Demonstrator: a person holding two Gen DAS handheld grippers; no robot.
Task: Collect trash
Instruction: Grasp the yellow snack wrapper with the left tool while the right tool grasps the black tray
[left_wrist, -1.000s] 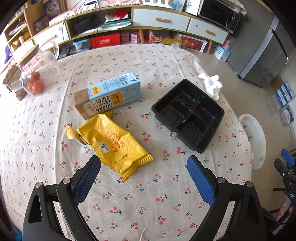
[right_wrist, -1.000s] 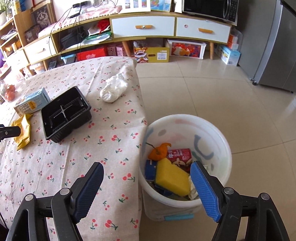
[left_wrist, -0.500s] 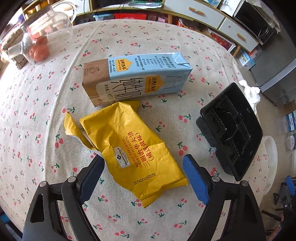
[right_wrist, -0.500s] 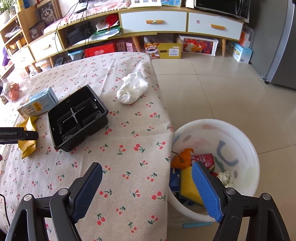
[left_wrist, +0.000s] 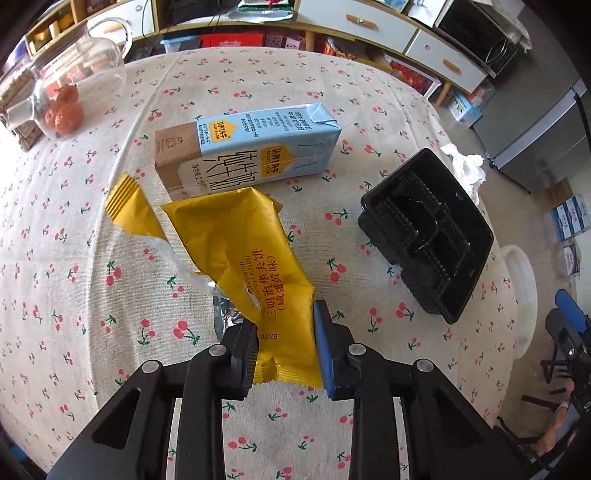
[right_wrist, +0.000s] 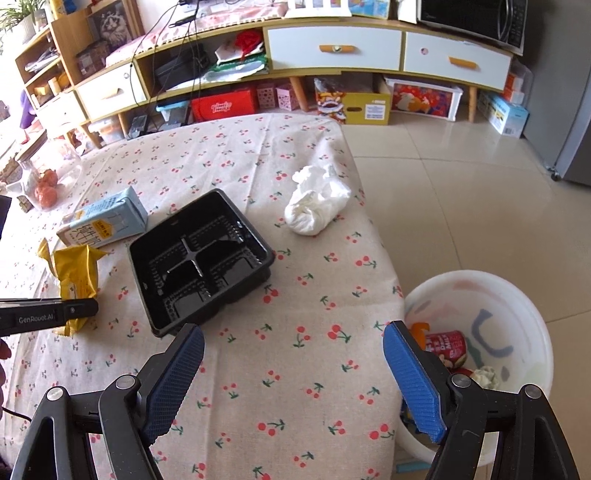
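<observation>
A torn yellow snack wrapper (left_wrist: 251, 258) lies on the cherry-print tablecloth (left_wrist: 74, 295). My left gripper (left_wrist: 283, 317) has its jaws closing, and the pads press on the wrapper's near end. Behind the wrapper lies a blue and brown milk carton (left_wrist: 251, 147). To its right sit a black divided tray (left_wrist: 428, 229) and a crumpled white tissue (left_wrist: 465, 166). My right gripper (right_wrist: 293, 332) hangs open over the table's near right corner with nothing between its fingers. The tray (right_wrist: 199, 258), tissue (right_wrist: 317, 206), carton (right_wrist: 107, 221) and wrapper (right_wrist: 75, 271) lie ahead of it.
A white bucket (right_wrist: 517, 295) stands on the floor off the table's right edge, holding a red can (right_wrist: 445, 347) and other rubbish. A glass jar (left_wrist: 70, 92) with orange fruit stands at the far left. Shelves and drawers line the back wall.
My left gripper came down over the yellow wrapper and closed from wide open onto its near end. My right gripper swung left from above the bucket to over the table corner, still open.
</observation>
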